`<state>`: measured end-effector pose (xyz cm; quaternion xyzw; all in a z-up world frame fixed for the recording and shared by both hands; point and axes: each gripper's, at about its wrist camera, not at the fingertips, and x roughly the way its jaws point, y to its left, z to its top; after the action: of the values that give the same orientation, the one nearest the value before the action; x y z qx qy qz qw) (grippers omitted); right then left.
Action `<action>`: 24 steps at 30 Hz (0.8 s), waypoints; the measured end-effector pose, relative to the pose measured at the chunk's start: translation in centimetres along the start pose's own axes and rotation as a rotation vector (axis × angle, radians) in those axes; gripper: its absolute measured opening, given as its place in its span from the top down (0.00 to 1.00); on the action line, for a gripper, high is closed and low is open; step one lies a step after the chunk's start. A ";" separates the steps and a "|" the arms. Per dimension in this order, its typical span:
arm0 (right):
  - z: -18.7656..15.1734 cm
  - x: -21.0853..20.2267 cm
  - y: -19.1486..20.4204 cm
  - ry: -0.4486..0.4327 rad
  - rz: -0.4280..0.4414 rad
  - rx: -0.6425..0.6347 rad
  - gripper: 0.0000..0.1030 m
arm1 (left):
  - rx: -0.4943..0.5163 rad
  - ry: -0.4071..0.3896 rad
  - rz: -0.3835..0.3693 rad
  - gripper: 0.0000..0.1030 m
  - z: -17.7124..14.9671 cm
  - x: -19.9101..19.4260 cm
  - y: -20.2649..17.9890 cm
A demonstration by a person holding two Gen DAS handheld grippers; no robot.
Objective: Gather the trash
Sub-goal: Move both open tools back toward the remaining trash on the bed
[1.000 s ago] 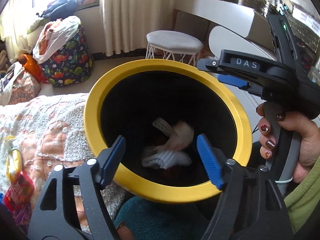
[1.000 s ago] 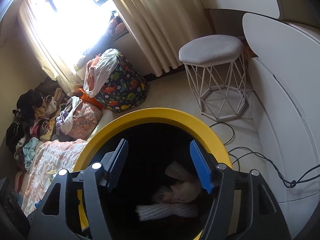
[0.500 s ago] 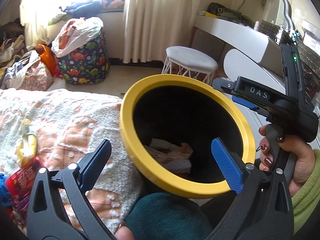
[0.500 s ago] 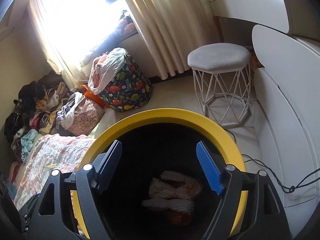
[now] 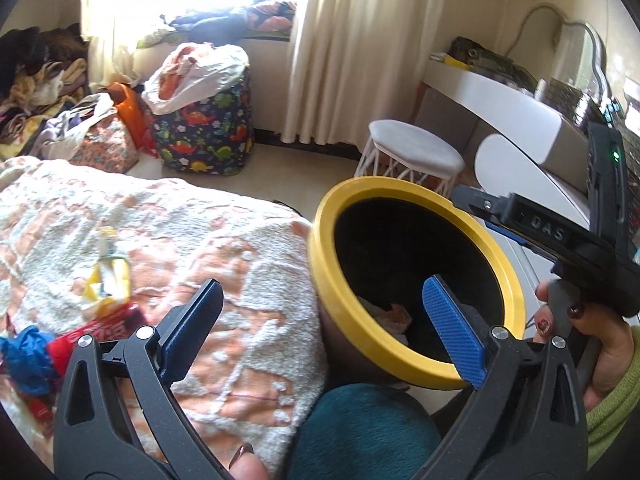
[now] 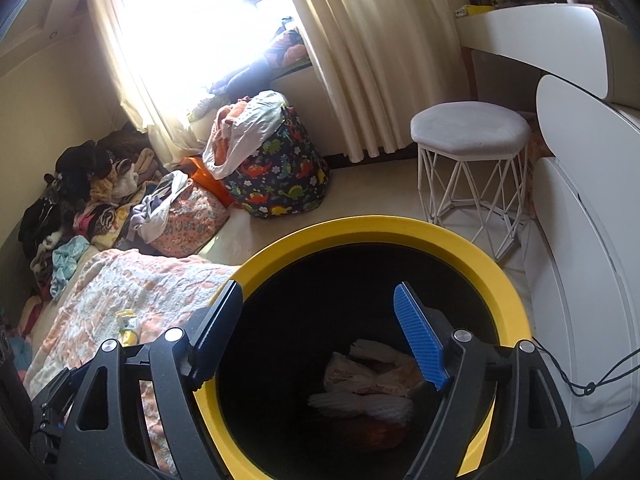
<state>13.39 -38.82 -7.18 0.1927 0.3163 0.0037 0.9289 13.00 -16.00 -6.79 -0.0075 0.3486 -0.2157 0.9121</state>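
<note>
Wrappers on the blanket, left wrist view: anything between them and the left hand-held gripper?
Nothing visible. The left hand-held gripper is open and empty; only bare blanket separates it from the wrappers. The yellow-rimmed bin stands beside the blanket.

The round yellow-rimmed black bin (image 6: 500,292) stood just right of the orange-and-white textured blanket (image 5: 224,248). Crumpled white paper wrappers (image 6: 372,380) lay in the bin's bottom. A yellow wrapper (image 5: 108,276) and a red packet (image 5: 100,328) lay on the blanket. Behind the bin stood the white wire-legged stool (image 6: 468,132), with the dinosaur-print fabric bag (image 6: 280,176) to its left.
</note>
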 end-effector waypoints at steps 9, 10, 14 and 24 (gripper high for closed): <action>-0.3 -0.6 2.1 -0.004 0.030 -0.051 0.26 | -0.050 -0.038 0.060 0.11 0.1 -1.8 2.2; -0.3 -0.7 2.3 -0.004 0.033 -0.056 0.26 | -0.057 -0.042 0.064 0.11 0.2 -2.0 2.4; -0.6 -0.9 3.4 -0.007 0.050 -0.081 0.26 | -0.080 -0.057 0.081 0.11 0.3 -2.8 3.6; -1.4 -1.3 6.3 0.011 0.102 -0.148 0.26 | -0.119 -0.082 0.130 0.11 0.2 -4.3 5.8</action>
<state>12.24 -32.66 -5.13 0.1393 0.3102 0.0754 0.9374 12.52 -9.03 -4.85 -0.0480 0.3228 -0.1344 0.9357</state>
